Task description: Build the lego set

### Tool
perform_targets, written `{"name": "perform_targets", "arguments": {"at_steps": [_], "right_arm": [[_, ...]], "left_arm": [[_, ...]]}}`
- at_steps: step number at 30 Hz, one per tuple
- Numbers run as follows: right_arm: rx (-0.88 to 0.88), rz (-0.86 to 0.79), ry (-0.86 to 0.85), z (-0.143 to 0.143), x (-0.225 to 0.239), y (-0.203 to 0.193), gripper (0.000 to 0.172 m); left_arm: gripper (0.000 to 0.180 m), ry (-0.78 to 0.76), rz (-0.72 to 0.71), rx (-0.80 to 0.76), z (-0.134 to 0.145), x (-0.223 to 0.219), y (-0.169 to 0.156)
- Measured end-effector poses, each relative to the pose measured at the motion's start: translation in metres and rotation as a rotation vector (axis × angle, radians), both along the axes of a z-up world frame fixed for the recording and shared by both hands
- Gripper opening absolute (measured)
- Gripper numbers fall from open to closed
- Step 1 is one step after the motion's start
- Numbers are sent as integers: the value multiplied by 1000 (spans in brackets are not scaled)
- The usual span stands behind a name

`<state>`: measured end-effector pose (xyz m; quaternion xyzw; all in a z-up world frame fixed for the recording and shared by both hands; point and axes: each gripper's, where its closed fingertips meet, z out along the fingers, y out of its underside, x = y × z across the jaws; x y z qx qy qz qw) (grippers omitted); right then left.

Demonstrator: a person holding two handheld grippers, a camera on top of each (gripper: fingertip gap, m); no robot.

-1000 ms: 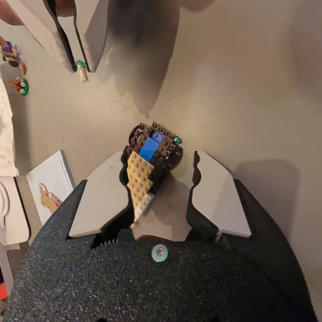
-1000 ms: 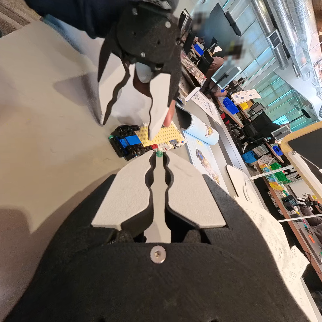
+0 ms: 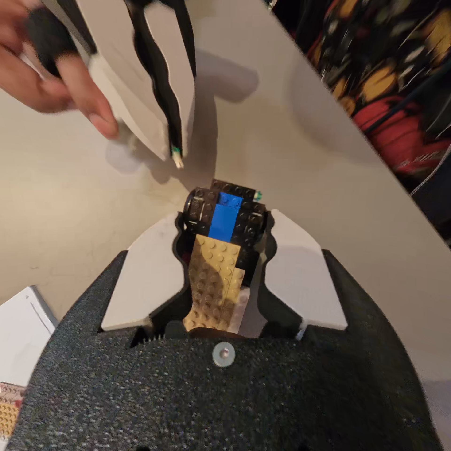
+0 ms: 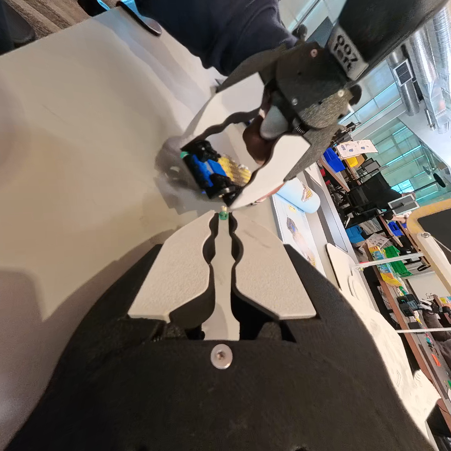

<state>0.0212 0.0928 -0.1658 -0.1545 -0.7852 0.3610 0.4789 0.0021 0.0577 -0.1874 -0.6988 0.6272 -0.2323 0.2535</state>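
The left gripper (image 3: 223, 214) clamps a black, blue and tan brick model (image 3: 219, 244); its own view alone shows a hand (image 3: 56, 80) on the right gripper (image 3: 176, 151). The right gripper pinches a small green-and-white piece (image 4: 223, 214) just beside the model; only its view shows a booklet (image 4: 299, 195) behind.

A pale beige table (image 4: 73, 146) carries the scene; an open instruction booklet (image 4: 300, 229) lies flat on it; beside the booklet, nearer the table's edge, rests a white board (image 4: 341, 266).
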Motion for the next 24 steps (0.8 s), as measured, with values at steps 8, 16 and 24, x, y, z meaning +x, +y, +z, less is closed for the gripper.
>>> {"name": "perform_targets", "arguments": {"at_steps": [8, 16, 24], "right_arm": [[-9, 35, -7, -1, 1, -14, 7], [-123, 36, 114, 32, 1, -34, 7], [-189, 20, 165, 47, 2, -38, 7]], "left_arm": [[64, -309, 103, 85, 44, 4, 6], [64, -561, 133, 97, 73, 22, 9], [63, -690, 168, 40, 77, 29, 11]]}}
